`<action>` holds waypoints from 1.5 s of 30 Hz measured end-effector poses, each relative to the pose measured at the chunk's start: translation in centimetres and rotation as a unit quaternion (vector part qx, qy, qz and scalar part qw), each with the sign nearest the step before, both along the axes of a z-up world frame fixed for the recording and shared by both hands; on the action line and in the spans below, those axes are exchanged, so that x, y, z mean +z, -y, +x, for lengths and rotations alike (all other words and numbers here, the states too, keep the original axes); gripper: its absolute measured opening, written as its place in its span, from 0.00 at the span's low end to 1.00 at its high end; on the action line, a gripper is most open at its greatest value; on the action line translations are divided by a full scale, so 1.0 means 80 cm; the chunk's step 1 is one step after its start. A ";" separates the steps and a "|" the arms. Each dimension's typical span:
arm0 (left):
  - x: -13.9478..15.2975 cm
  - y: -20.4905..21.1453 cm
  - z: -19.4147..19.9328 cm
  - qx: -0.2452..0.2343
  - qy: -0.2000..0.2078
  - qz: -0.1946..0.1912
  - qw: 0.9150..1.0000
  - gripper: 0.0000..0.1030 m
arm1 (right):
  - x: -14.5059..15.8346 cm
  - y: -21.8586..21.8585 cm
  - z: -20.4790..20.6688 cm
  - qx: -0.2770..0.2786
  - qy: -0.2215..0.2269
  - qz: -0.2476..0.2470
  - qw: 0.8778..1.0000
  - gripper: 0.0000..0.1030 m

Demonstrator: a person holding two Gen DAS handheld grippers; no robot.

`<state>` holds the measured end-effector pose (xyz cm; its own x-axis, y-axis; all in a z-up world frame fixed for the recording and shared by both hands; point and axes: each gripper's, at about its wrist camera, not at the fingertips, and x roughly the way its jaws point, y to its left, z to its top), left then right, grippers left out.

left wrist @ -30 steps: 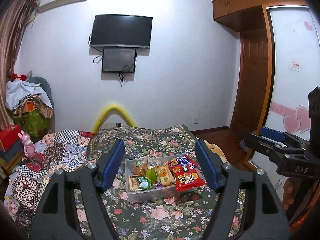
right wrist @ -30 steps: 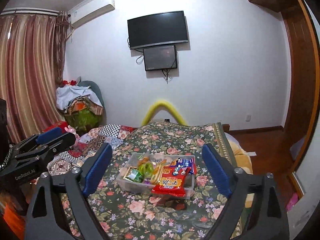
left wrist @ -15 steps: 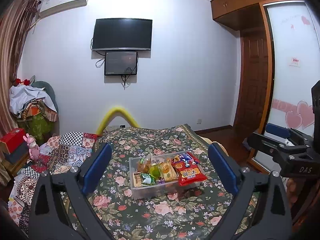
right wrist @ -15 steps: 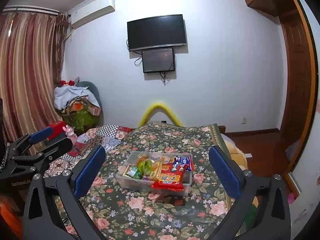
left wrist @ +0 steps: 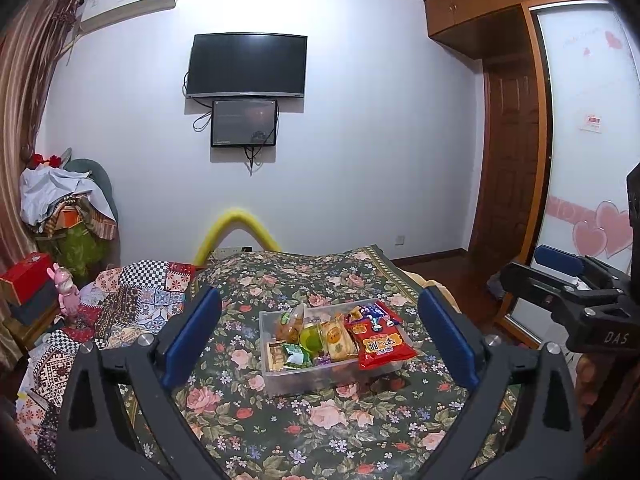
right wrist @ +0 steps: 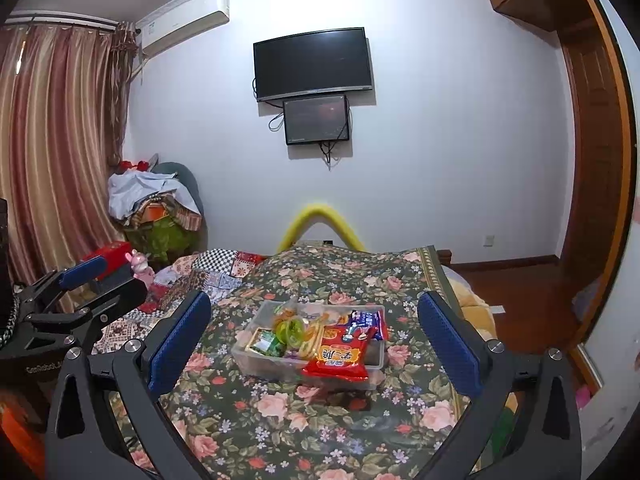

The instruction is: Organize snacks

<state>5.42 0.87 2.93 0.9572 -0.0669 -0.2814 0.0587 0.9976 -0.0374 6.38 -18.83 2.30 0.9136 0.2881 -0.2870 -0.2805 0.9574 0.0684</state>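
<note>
A clear plastic box (left wrist: 304,376) full of snacks sits on the floral bedspread (left wrist: 320,432); it also shows in the right wrist view (right wrist: 256,360). A red packet (left wrist: 380,344) lies over its right rim, also visible in the right wrist view (right wrist: 338,360). Green, yellow and orange packets fill the rest. My left gripper (left wrist: 320,334) is open and empty, held back from the box. My right gripper (right wrist: 314,336) is open and empty, also back from the box. Each gripper appears at the edge of the other's view.
A patchwork quilt (left wrist: 132,296) lies left of the bedspread. A pink toy (left wrist: 66,288) and a red box (left wrist: 24,276) stand at far left, clothes (left wrist: 60,200) piled behind. A TV (left wrist: 246,66) hangs on the wall. A wardrobe (left wrist: 588,160) stands right.
Both grippers have opened wider and pulled back and up from the box, which now looks smaller between the fingers. The snacks have not moved.
</note>
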 end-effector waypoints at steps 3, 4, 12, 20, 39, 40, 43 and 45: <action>0.000 0.000 0.000 -0.001 -0.001 -0.001 1.000 0.97 | 0.000 0.001 -0.001 -0.002 0.000 0.000 1.000 1.00; 0.001 0.000 0.000 0.000 0.000 -0.001 1.000 0.97 | 0.000 0.001 0.000 -0.001 0.000 0.000 1.000 1.00; 0.002 0.000 -0.002 0.002 0.003 -0.003 1.000 1.00 | 0.000 0.001 -0.002 -0.003 0.001 -0.001 1.000 1.00; 0.004 -0.001 -0.003 0.003 0.005 -0.001 1.000 1.00 | 0.004 0.001 -0.005 -0.006 0.001 -0.004 1.000 1.00; 0.003 0.006 -0.002 -0.014 -0.002 -0.003 1.000 1.00 | 0.002 0.000 -0.010 -0.012 0.001 -0.007 1.000 1.00; 0.003 0.006 -0.003 -0.014 -0.002 -0.004 1.000 1.00 | 0.001 0.000 -0.010 -0.012 0.001 -0.007 1.000 1.00; 0.004 0.004 -0.003 -0.015 -0.003 -0.007 1.000 1.00 | 0.001 0.000 -0.010 -0.013 0.002 -0.007 1.000 1.00; 0.004 0.003 -0.003 -0.014 -0.002 -0.009 1.000 1.00 | 0.001 0.000 -0.010 -0.013 0.002 -0.006 1.000 1.00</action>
